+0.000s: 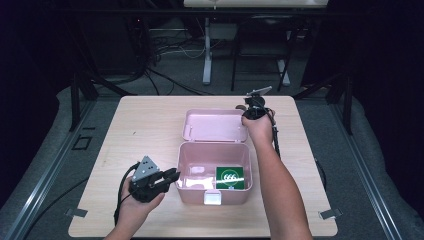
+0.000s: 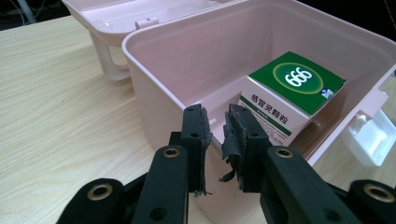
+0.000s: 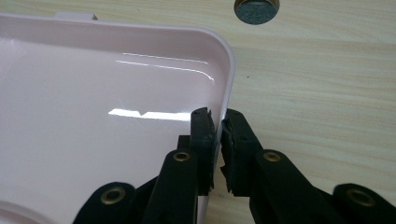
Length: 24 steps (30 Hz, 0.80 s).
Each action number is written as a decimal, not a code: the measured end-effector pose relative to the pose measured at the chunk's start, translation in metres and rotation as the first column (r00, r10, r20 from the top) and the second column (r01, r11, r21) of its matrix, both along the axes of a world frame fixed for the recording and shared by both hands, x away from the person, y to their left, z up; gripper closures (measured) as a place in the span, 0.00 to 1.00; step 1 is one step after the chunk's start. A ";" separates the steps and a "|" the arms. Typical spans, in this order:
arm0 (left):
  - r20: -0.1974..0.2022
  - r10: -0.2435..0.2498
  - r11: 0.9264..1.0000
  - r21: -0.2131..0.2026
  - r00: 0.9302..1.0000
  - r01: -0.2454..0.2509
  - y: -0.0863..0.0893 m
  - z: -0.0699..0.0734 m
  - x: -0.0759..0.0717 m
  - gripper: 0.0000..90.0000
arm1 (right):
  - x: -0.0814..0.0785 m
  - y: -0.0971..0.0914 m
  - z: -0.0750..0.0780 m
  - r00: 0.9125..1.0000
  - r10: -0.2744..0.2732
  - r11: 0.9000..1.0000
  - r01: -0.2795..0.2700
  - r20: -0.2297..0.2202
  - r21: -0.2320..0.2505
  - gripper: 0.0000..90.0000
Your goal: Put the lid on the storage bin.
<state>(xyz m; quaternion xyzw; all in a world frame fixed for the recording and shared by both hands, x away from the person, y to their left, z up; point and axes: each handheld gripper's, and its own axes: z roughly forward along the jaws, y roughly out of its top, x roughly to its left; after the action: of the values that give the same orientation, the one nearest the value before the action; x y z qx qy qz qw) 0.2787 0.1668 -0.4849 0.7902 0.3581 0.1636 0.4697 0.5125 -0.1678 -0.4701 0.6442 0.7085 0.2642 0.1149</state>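
While the pink box (image 1: 212, 172) stands open near the front of the bench (image 1: 145, 125), a green carton (image 1: 230, 177) is seen inside. Its lid (image 1: 214, 125) is pinched at the rim by the right gripper (image 3: 217, 123), presumably for swinging. The left gripper (image 2: 215, 123), fingers narrowly parted, straddles the box's wall, probably as a brace.

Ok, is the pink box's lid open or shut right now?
Open. The lid lies flat behind the pink box; green packet visible inside.
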 end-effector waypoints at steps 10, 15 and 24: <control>0.000 0.001 1.000 -0.005 1.000 -0.001 0.000 0.000 0.000 0.86 | -0.005 -0.002 0.008 0.999 -0.001 1.000 0.001 0.040 0.014 0.94; 0.000 0.002 1.000 -0.006 1.000 -0.002 0.000 0.000 0.000 0.86 | -0.009 -0.003 0.015 0.997 -0.005 1.000 0.003 0.079 0.025 0.95; -0.001 0.003 1.000 -0.007 1.000 -0.003 0.000 0.000 0.000 0.86 | -0.015 -0.004 0.027 0.993 -0.005 0.999 0.000 0.121 0.036 0.96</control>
<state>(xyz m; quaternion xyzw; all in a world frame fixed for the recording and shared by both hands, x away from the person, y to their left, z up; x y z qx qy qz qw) 0.2789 0.1669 -0.4852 0.7881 0.3599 0.1628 0.4721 0.4974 -0.1721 -0.4434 0.6299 0.6946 0.3154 0.1462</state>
